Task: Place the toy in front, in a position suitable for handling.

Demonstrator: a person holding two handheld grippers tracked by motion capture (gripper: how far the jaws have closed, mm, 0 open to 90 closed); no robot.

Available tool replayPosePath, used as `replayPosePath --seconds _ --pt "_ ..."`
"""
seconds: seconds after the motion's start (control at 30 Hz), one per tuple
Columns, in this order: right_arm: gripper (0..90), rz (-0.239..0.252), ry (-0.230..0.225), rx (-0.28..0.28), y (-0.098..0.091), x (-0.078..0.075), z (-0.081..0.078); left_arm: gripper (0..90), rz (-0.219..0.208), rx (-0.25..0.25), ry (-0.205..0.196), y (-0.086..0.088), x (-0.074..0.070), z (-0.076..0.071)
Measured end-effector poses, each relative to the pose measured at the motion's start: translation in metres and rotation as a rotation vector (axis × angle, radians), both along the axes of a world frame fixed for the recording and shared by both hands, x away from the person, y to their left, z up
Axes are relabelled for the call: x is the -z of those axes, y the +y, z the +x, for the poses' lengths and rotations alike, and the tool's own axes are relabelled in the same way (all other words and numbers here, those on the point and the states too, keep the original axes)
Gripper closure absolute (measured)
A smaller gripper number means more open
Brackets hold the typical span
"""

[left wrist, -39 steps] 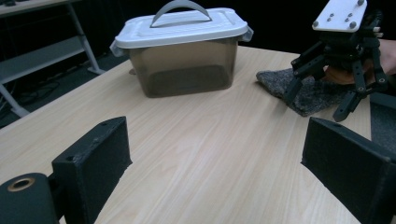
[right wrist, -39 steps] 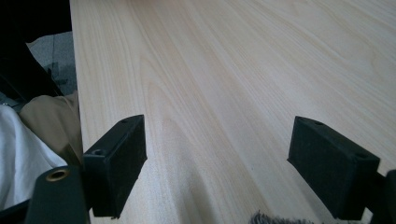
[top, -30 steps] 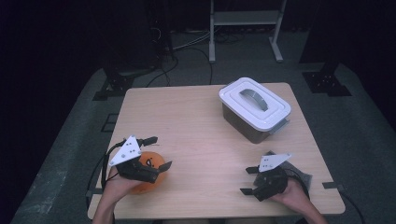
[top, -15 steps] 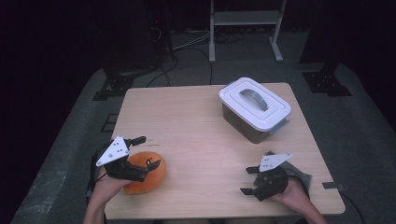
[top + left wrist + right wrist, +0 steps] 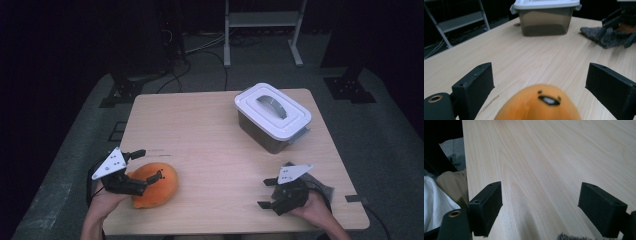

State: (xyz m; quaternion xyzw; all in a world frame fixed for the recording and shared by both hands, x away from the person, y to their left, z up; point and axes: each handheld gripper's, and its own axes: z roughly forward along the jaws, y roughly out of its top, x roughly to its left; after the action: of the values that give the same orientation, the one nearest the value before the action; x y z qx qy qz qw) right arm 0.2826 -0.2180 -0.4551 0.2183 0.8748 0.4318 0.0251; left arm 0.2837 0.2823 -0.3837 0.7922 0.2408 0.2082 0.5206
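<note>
Straddling an orange plush toy [image 5: 154, 183] at the near left corner of the bench [image 5: 210, 145], left tool [image 5: 145, 170] spread wide, one jaw on each side of the toy with a clear gap at both sides in the left gripper view, so nothing gripped yet. Resting at the near right corner, right tool [image 5: 266, 192] also spread wide and holding nothing, bare wood between its jaws in the right gripper view, a dark grey cloth [image 5: 317, 186] lying under that hand. Standing well apart at the far right, a grey box [image 5: 272, 131] with its white lid [image 5: 272, 111] shut. Likely risks from here: closing on the rounded top of the toy instead of lower on its body, letting the soft stuffing squeeze out from between the jaws; pushing forward before closing, sliding the toy across the smooth wood; lifting with only fabric pinched, leaving the toy to sag and drop. Also worth noting, lid on, so nothing able to go into the box without the other tool lifting it first. No brand, label or readable writing anywhere; only a small stitched dark mouth [image 5: 549, 99] on the toy's face.
</note>
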Motion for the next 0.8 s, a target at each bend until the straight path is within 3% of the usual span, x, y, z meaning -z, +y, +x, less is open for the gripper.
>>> replayPosePath --seconds 0.13,0.23,0.8 --pt "17.9 0.002 -0.004 0.003 -0.001 -0.001 0.0 7.2 0.021 -0.01 0.035 0.012 0.01 0.0" --pt "17.9 0.0 -0.004 0.002 -0.001 -0.001 0.0 10.7 0.011 -0.012 0.044 0.019 0.016 0.0" --pt "17.9 0.002 -0.007 0.0 -0.002 -0.001 -0.001 26.0 0.013 0.052 0.118 0.026 0.037 0.004"
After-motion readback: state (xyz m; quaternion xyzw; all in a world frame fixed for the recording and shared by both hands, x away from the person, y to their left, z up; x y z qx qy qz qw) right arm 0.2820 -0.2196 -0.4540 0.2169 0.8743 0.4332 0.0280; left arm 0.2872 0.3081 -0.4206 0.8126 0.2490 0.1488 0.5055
